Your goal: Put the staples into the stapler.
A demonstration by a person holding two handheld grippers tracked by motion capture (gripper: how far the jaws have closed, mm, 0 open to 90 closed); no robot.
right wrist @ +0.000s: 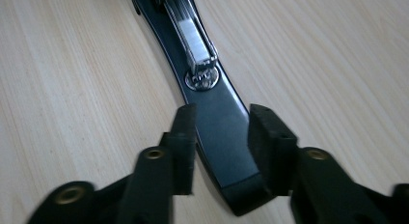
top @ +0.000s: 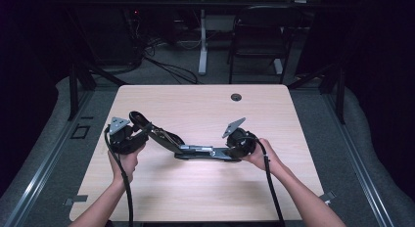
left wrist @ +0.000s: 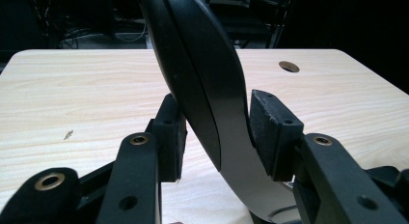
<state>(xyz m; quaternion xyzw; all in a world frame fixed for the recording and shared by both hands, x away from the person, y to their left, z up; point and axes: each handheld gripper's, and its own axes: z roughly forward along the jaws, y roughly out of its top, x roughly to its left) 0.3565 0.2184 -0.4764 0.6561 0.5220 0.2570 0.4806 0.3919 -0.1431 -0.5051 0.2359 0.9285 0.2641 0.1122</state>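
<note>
Dim workroom, light wood table at centre – surroundings dark.

The table (top: 195, 188) has a pale wood-grain top with a round cable hole (top: 236, 97) near its far edge. Beyond it, at the upper centre of the frame, a white desk leg (top: 202, 41) stands on grey carpet (top: 166, 75); a black folding chair (top: 259, 36) sits to its right. Loose cables (top: 166, 65) lie on the floor at upper left. Black drapes close both sides – metal floor rails (top: 44, 173) run along the lower left and lower right.
</note>
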